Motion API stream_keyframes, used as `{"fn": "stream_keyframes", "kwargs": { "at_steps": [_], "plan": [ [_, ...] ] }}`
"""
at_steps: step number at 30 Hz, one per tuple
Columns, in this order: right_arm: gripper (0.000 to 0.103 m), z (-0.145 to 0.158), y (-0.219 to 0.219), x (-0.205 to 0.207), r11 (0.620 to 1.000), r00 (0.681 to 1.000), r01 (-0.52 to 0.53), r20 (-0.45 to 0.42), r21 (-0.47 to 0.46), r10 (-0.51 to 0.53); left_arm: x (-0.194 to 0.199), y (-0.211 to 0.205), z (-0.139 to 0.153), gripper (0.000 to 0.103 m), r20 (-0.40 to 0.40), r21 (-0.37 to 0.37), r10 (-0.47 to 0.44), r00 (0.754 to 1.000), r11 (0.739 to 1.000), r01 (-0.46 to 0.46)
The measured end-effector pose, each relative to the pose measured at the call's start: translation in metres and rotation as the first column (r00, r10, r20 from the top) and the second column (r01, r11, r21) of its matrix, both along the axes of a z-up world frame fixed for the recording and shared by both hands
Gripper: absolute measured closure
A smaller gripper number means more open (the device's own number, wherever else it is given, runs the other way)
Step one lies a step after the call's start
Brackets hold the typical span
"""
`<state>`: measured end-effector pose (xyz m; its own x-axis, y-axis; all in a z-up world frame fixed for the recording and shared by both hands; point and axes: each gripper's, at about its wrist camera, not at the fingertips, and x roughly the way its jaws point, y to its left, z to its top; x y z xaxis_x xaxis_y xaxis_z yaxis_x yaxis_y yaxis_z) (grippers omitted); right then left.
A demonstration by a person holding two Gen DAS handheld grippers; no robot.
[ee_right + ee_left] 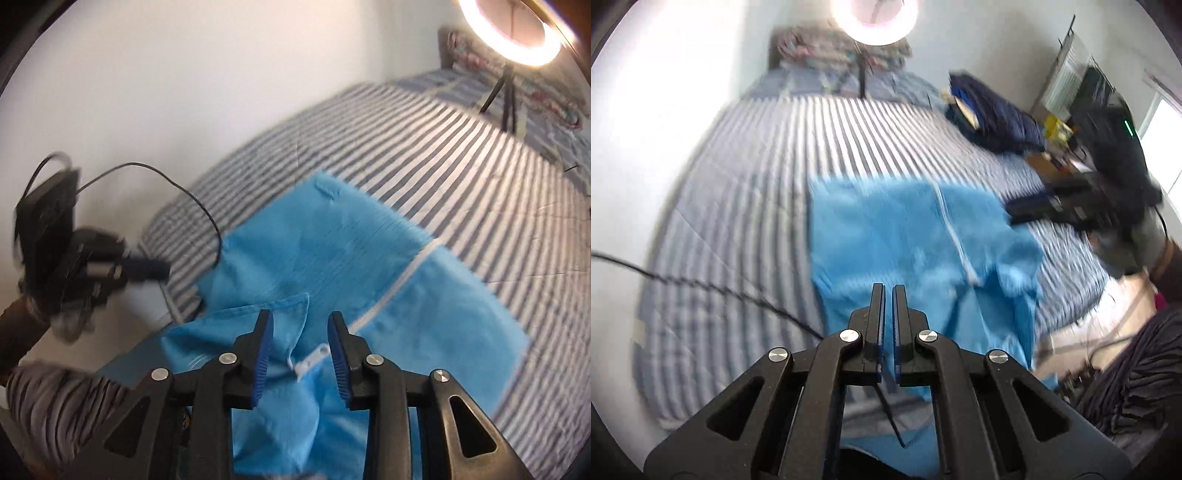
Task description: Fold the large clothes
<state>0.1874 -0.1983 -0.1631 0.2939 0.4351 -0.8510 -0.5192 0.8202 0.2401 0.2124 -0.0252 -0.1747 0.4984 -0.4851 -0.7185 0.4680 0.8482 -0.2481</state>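
A bright blue garment [886, 229] with a white zipper [955, 229] lies partly flattened on the striped bed [757, 166]. Its near end is bunched and hangs over the bed's edge. My left gripper [888, 286] is above the garment's near part, shut, and I see nothing between its fingers. In the right wrist view the same garment [332, 251] has a folded corner and the zipper's end [306, 363] right under my right gripper [301, 314]. That gripper is open above the cloth and holds nothing. The right gripper [1015, 212] also shows, blurred, at the garment's right edge.
A lit ring light [517, 33] on a tripod stands on the far part of the bed. A pile of dark blue clothes [993, 114] lies at the bed's right side. A black cable [701, 284] crosses the bed. A person's striped sleeve [55, 406] is at the lower left.
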Motion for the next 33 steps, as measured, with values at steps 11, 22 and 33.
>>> {"fn": "stream_keyframes", "kwargs": {
  "at_steps": [11, 22, 33],
  "plan": [
    [0.03, 0.033, -0.048, -0.065, 0.991, 0.981, 0.115, 0.148, 0.073, -0.125, 0.005, 0.023, 0.098, 0.09, 0.098, -0.063, 0.058, 0.994, 0.997, -0.052],
    [0.039, -0.021, -0.034, -0.097, 0.999, 0.995, -0.034, 0.096, 0.0, 0.034, -0.055, -0.033, 0.031, 0.09, -0.092, -0.209, -0.026, 0.995, 0.978, 0.006],
    [0.066, -0.064, -0.035, -0.048, 0.994, 0.998, 0.05, -0.048, 0.099, -0.045, -0.052, -0.118, -0.062, 0.08, -0.285, -0.199, -0.135, 0.949, 0.977, 0.079]
  ]
}}
